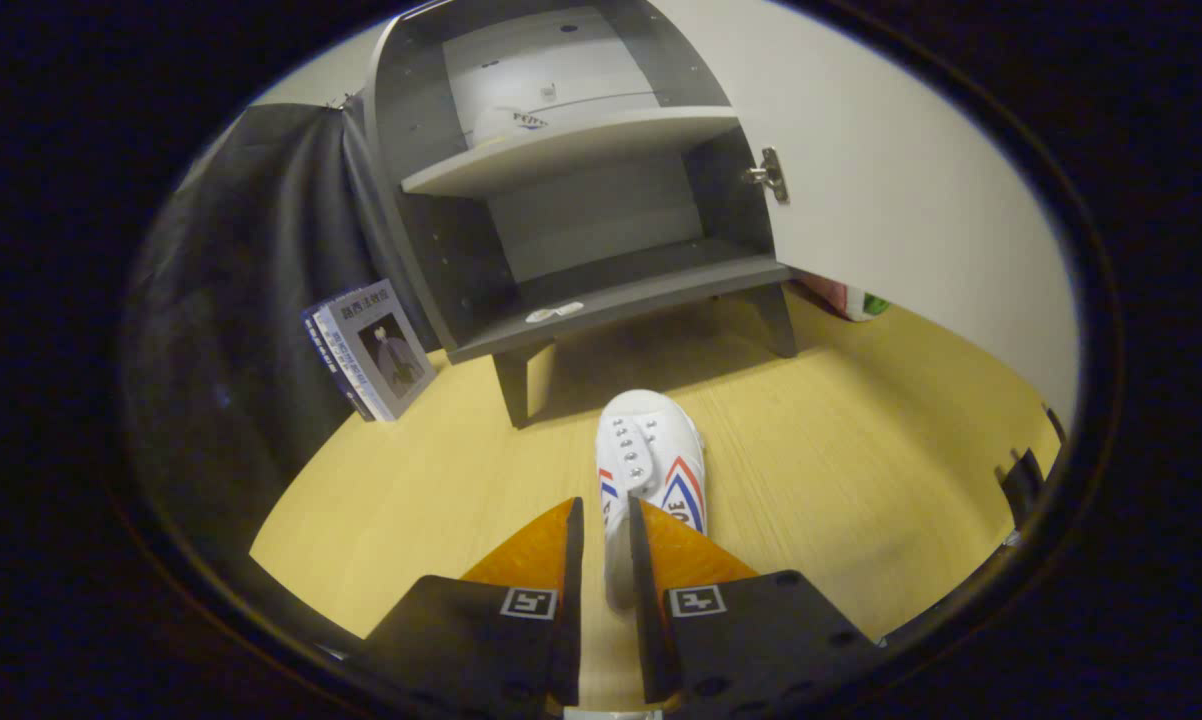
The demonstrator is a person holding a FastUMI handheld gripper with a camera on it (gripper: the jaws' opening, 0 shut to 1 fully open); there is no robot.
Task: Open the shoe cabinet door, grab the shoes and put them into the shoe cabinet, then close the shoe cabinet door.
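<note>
Hand-held gripper is clamping its fingers on the heel of a white sneaker, toe pointing far toward the shoe cabinet. Cabinet door is hanging open at right; another shoe is sitting on the upper shelf. Left to do: load this one, shut door. Gripper is tilting down over the wooden floor.

Tool level and forward-pointing, fingers drawn close together, pinching a shoe's heel.
</note>
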